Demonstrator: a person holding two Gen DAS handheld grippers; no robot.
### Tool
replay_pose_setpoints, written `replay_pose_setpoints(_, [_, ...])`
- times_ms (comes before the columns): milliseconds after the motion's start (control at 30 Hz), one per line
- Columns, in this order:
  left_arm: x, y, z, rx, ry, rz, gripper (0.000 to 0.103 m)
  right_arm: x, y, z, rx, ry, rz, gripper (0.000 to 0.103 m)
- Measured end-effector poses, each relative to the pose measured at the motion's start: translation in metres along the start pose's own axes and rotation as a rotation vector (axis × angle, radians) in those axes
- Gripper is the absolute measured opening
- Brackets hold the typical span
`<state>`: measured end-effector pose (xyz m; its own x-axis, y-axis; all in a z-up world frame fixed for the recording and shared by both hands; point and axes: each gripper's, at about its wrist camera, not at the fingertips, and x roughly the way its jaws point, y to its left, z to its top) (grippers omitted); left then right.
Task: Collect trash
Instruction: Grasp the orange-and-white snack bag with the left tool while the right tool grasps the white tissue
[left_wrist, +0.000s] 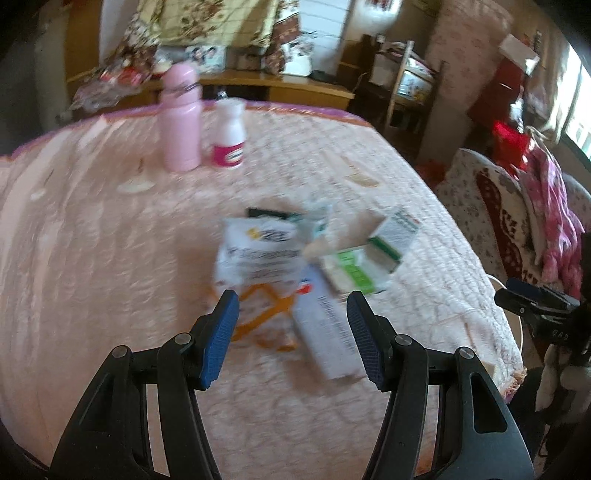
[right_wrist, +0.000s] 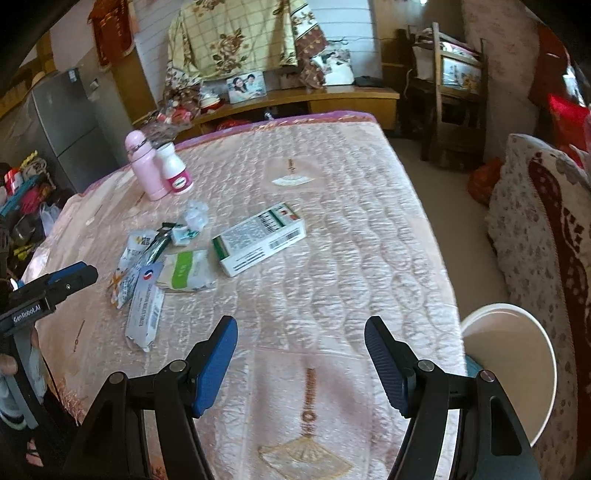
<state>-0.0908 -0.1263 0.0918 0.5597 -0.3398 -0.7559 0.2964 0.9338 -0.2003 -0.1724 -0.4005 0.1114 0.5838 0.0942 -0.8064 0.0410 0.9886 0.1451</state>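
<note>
Left wrist view: the left gripper (left_wrist: 291, 306) hangs over a bed covered with a pink quilt (left_wrist: 110, 258), its jaws released with nothing between the blue pads. Just beyond the jaws lies the trash, gathered in a loose heap near the middle of the quilt: a white wrapper (left_wrist: 258, 251) with dark print, a long white box (left_wrist: 325, 332) lying partly under the gripper's right finger, an orange-patterned packet (left_wrist: 266, 314) beneath them, and a green and white box (left_wrist: 373, 251) with its flap open. The picture is blurred, so the print cannot be read. Farther back stand a pink bottle (left_wrist: 181, 118) and a white pill bottle (left_wrist: 229, 136), upright and just beside each other. At the right edge, the right gripper (left_wrist: 532, 299) shows in part.

Right wrist view: the right gripper (right_wrist: 301, 332) hovers over bare quilt (right_wrist: 351, 221), jaws released and empty. The trash heap lies to its left: the long white box (right_wrist: 144, 314), a green and white pouch (right_wrist: 188, 269), a crumpled clear wrapper (right_wrist: 195, 216) and, a little apart, the green and white box (right_wrist: 262, 240) lying flat. The pink bottle (right_wrist: 142, 166) and pill bottle (right_wrist: 177, 170) stand touching near the far left corner. A white bucket (right_wrist: 517, 369) sits beside the bed at the right. The left gripper (right_wrist: 55, 288) enters from the left, near the heap.
</note>
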Motion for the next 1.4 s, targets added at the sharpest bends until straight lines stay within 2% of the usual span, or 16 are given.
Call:
replay_pose_setpoints(200, [0.011,0.027,-0.001,-0.061,0.055,-0.010,0.059,0.021,0.026,0.004,-0.041,0.037,0.038,0.069])
replay_pose_setpoints(433, [0.039,0.024,0.004,-0.064,0.100,-0.071,0.060,0.039,0.049,0.006,-0.072,0.072,0.073,0.069])
replay_pose_setpoints(600, [0.067,0.025,0.010,-0.045,0.135,-0.036,0.060,0.049,0.057,0.014,-0.086,0.078,0.092,0.069])
replay_pose_setpoints(700, [0.073,0.029,0.015,-0.028,0.123,0.013,0.060,0.058,0.064,0.027,-0.099,0.070,0.123,0.069])
replay_pose_setpoints(900, [0.086,0.051,0.018,-0.083,0.163,0.038,0.060,0.091,0.091,0.062,-0.138,0.071,0.197,0.069])
replay_pose_setpoints(1033, [0.088,0.058,0.020,-0.096,0.163,0.040,0.060,0.126,0.113,0.088,-0.171,0.088,0.192,0.069])
replay_pose_setpoints(1200, [0.087,0.066,0.025,-0.122,0.151,0.004,0.059,0.166,0.124,0.110,-0.173,0.120,0.174,0.069])
replay_pose_setpoints(1233, [0.087,0.066,0.025,-0.125,0.147,-0.003,0.056,0.175,0.125,0.114,-0.166,0.127,0.177,0.067])
replay_pose_setpoints(1333, [0.085,0.067,0.025,-0.141,0.137,-0.027,0.049,0.189,0.124,0.116,-0.142,0.155,0.214,0.037])
replay_pose_setpoints(1400, [0.081,0.069,0.024,-0.149,0.121,-0.039,0.047,0.191,0.122,0.115,-0.128,0.155,0.237,0.027])
